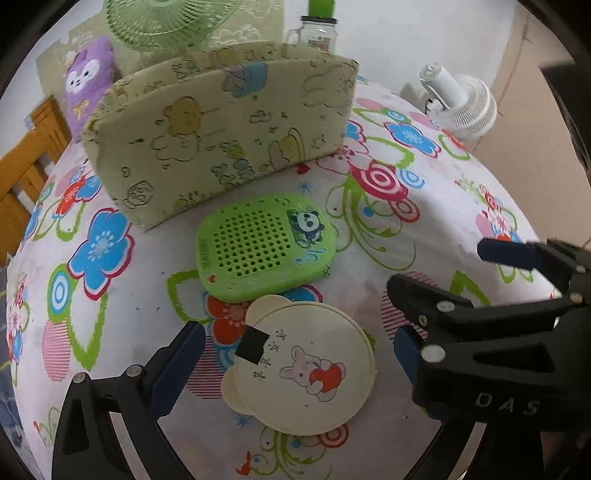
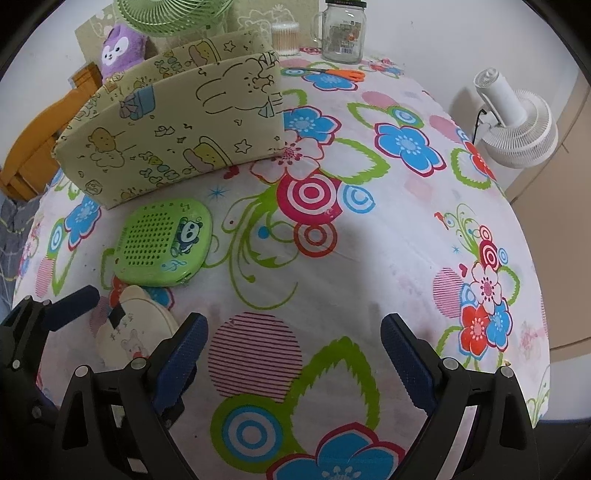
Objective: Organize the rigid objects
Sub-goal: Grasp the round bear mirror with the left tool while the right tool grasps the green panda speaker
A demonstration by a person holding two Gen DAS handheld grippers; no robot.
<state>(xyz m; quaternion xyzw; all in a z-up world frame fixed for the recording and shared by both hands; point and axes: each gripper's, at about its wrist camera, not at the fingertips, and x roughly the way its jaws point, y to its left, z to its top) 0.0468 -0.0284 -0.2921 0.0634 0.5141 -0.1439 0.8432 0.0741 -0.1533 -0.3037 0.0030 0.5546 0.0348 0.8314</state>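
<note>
Two flat rigid items lie on the flowered tablecloth (image 2: pixel 369 258): a cream round case (image 1: pixel 301 365) with two small ears, and a green perforated case (image 1: pixel 264 245) just behind it, their edges touching or overlapping slightly. The cream case shows a cartoon rabbit hugging a red heart, a short column of printed characters too small to read, and a black square patch near its upper left. The green case carries a panda sticker, music notes and a strip of raised lettering along its left edge that cannot be read.

The left gripper (image 1: pixel 295 354) stands wide open with the cream case between its blue-padded fingers (image 1: pixel 177 365); the pads are clear of the case on both sides and it holds nothing. Its right arm bears the letters "D A S". The right gripper (image 2: pixel 293 354) is also wide open, over bare cloth to the right of both cases, gripping nothing.

Behind the green case stands a pale yellow-green fabric box (image 1: pixel 218 136) printed with cartoon bears and rabbits. Farther back are a purple plush toy (image 1: pixel 86 79), a green fan (image 1: pixel 166 22), a labelled glass jar (image 2: pixel 341 33), orange-handled scissors (image 2: pixel 340 74), and a white fan (image 2: pixel 517 122) off to the right.
</note>
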